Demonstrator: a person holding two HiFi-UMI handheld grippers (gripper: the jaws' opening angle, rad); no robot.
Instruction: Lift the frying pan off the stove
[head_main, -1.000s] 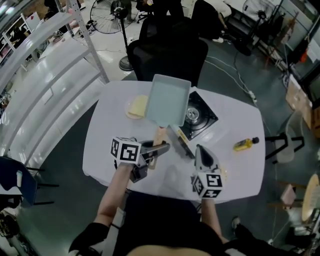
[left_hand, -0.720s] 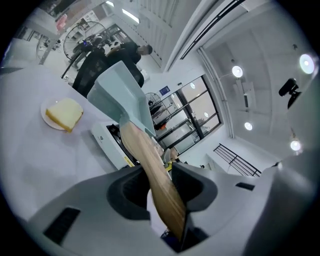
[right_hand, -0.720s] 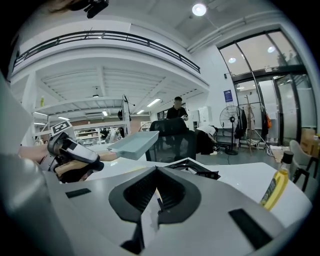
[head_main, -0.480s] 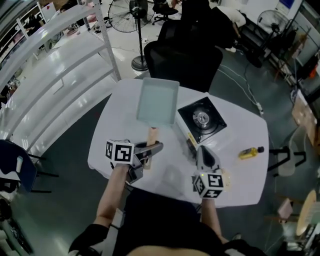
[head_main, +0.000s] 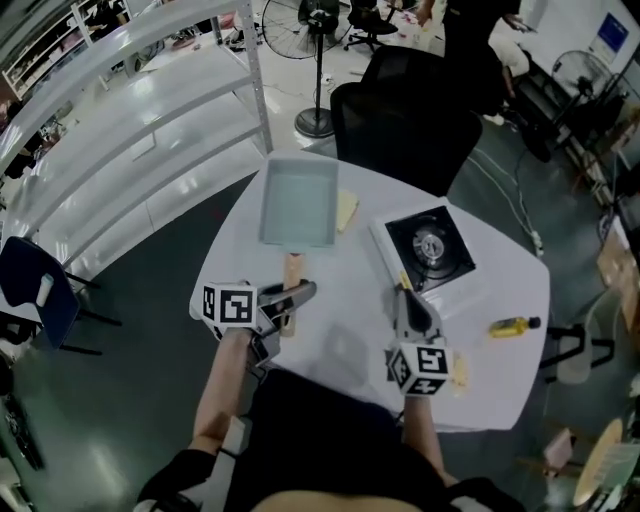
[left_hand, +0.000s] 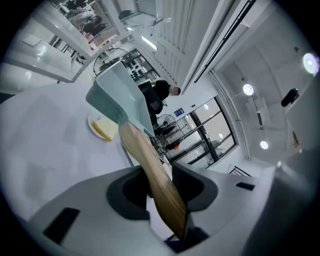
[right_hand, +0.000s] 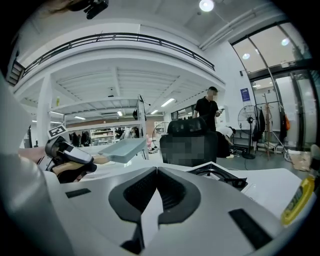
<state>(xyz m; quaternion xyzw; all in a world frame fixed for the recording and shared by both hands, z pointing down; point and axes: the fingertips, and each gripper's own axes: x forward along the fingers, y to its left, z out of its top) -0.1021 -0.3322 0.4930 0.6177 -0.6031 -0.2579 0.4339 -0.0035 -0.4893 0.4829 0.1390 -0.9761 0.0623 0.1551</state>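
Observation:
The rectangular pale-green frying pan (head_main: 298, 203) hangs above the white table (head_main: 350, 345), well left of the black portable stove (head_main: 430, 247). My left gripper (head_main: 303, 292) is shut on its wooden handle (head_main: 292, 268). In the left gripper view the handle (left_hand: 150, 165) runs between the jaws of that gripper (left_hand: 160, 176) up to the pan (left_hand: 122, 97). My right gripper (head_main: 403, 297) hovers near the stove's front left, shut and holding nothing. The right gripper view shows its closed jaws (right_hand: 156, 172), the raised pan (right_hand: 122, 148) to the left and the stove (right_hand: 217, 173) ahead.
A plate with a yellow slice (head_main: 345, 210) lies beside the pan's right edge. A yellow bottle (head_main: 515, 325) lies on the table's right side. A black office chair (head_main: 405, 130) stands behind the table, and white shelving (head_main: 130, 130) runs along the left.
The pan, held by my left gripper, has moved left, from overlapping the stove's edge to clear of it. The right gripper has stayed shut near the stove.

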